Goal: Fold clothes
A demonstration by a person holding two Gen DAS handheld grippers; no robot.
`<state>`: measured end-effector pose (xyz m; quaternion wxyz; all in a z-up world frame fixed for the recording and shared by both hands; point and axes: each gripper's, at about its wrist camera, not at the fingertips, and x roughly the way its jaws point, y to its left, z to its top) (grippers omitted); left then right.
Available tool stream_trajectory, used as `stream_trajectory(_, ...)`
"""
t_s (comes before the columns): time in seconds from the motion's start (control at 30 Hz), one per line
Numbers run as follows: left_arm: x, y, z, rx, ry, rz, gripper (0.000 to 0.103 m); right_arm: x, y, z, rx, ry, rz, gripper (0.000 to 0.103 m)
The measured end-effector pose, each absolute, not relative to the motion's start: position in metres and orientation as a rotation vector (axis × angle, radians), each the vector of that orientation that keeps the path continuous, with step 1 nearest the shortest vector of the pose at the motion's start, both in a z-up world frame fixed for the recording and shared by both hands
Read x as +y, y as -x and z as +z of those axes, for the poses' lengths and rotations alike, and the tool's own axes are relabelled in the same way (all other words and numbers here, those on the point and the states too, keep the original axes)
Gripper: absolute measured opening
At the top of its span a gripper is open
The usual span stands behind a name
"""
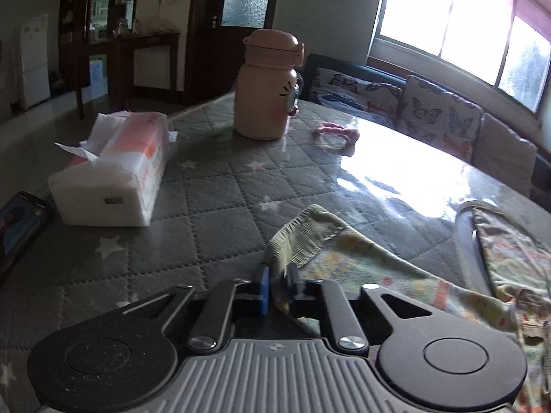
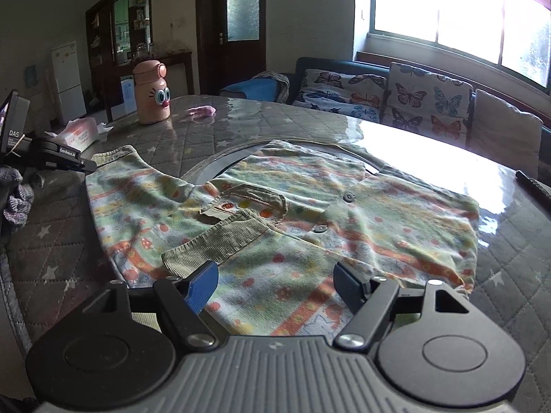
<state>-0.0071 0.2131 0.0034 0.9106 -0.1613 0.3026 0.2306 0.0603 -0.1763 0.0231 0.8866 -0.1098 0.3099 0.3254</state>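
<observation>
A small green patterned child's jacket (image 2: 310, 213) lies spread on the quilted table, one sleeve with a ribbed cuff (image 2: 213, 244) folded across its front. My left gripper (image 1: 279, 284) is shut on the other sleeve's ribbed cuff (image 1: 303, 234) and holds it just above the table; it also shows in the right wrist view (image 2: 86, 165) at the jacket's left corner. My right gripper (image 2: 277, 287) is open and empty, low over the jacket's near edge, with the folded cuff just ahead of its left finger.
A pink bottle with a face (image 1: 267, 86) (image 2: 151, 93), a tissue pack (image 1: 110, 168) (image 2: 77, 134) and a pink hair tie (image 1: 337, 134) sit on the far side of the table (image 1: 213, 179). A phone (image 1: 19, 227) lies at the left edge. A cushioned sofa (image 2: 413, 103) stands behind.
</observation>
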Motion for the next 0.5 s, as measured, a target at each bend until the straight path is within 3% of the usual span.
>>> stream_trajectory(0.5, 0.066, -0.008, 0.079, 0.471, 0.318, -0.147, 0.007, -0.234, -0.062, 0.032, 0.616, 0.074, 0.544, 0.074)
